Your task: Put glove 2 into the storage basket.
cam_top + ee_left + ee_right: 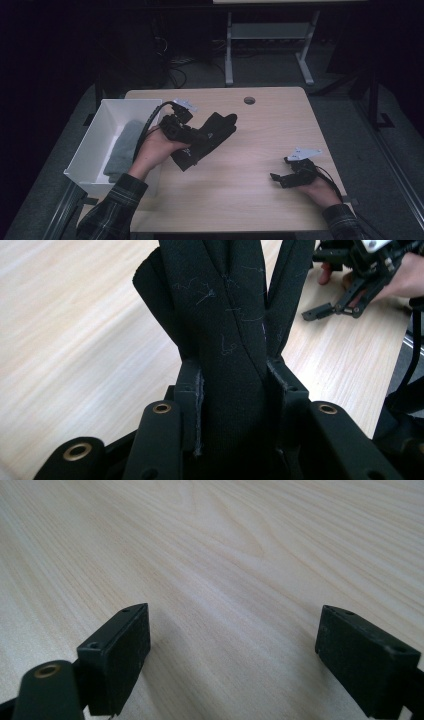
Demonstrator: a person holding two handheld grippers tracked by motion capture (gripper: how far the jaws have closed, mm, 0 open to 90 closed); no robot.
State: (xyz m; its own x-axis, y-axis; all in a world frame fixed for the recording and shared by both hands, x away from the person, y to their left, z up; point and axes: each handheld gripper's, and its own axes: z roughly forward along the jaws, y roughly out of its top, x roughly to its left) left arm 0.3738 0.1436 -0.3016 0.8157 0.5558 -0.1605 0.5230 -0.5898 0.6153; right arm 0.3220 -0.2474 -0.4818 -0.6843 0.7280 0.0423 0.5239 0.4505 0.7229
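While the left hand-held gripper (197, 136) is raised above the light wooden surface (260, 150), its jaws are closed partway on a folded black fabric garment (225, 340), which hangs out toward the centre. Just beside it, at the left edge, stands a white rectangular plastic bin (107, 112) w/ grey cloth (122, 147) inside. The right hand-held gripper (280, 177) rests near the right edge, jaws wide apart, nothing between; approx. all the wood between both is free.
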